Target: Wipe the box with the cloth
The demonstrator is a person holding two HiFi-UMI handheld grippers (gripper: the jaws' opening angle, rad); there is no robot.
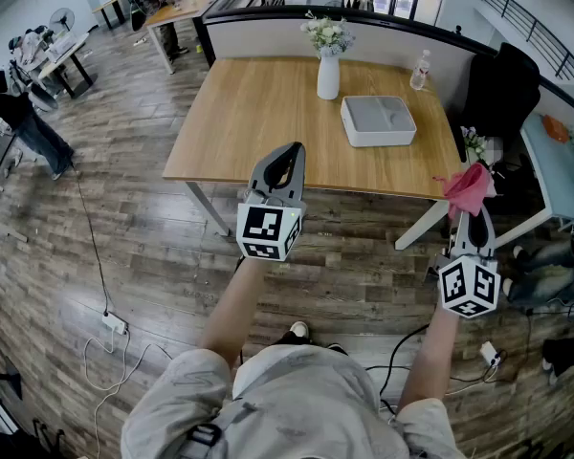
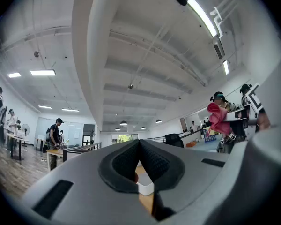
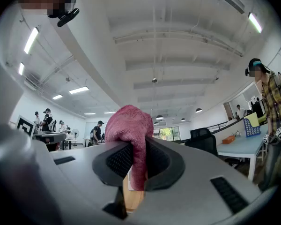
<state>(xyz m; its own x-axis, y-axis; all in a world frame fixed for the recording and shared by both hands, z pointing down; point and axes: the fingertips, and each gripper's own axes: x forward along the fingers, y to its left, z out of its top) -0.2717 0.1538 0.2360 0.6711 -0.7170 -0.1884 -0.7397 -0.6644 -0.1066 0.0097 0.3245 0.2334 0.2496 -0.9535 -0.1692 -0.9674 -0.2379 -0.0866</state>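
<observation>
A flat grey-white box lies on the wooden table, right of centre. My right gripper is shut on a pink cloth, held in the air off the table's near right corner. In the right gripper view the cloth bunches up out of the closed jaws. My left gripper hovers over the table's near edge, shut with nothing in it. A corner of the box shows through the slit below the left jaws, and the pink cloth appears at the right.
A white vase with flowers stands behind the box and a clear bottle at the far right edge. A black chair sits right of the table. Cables and a power strip lie on the wooden floor. People work at desks at the far left.
</observation>
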